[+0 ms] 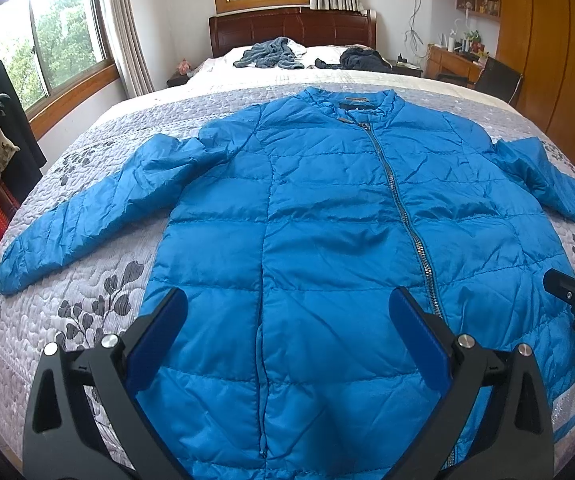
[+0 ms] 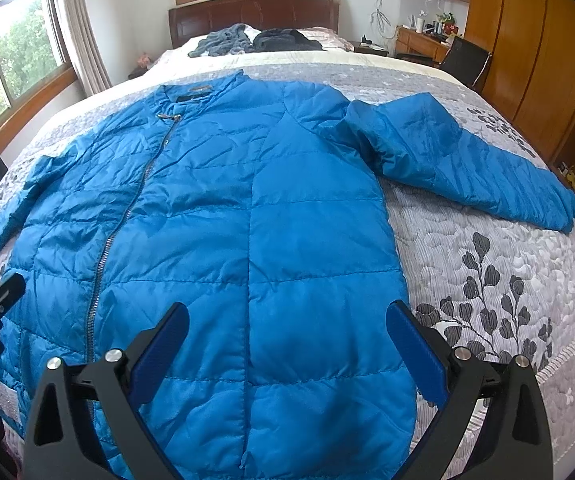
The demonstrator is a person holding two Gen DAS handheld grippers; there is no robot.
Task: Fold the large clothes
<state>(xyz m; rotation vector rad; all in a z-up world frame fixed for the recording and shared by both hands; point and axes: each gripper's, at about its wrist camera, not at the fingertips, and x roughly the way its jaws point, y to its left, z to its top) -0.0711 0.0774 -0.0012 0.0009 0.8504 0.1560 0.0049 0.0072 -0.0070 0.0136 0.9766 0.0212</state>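
Left wrist: left claw (image 1: 287,336) wide open above jacket (image 1: 327,220).

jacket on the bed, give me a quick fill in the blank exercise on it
1. The jacket is coloured ____.
2. It lies flat on the bed with both sleeves spread out and its zip ____.
3. The left gripper and the right gripper are both ____, gripping nothing.
4. Its collar points toward the ____ at the far end of the bed.

Missing words: blue; closed; open; headboard

Daylit bedroom: windows (image 1: 47,40), wooden headboard (image 1: 291,26), wardrobe (image 1: 547,40), desk (image 1: 447,60).
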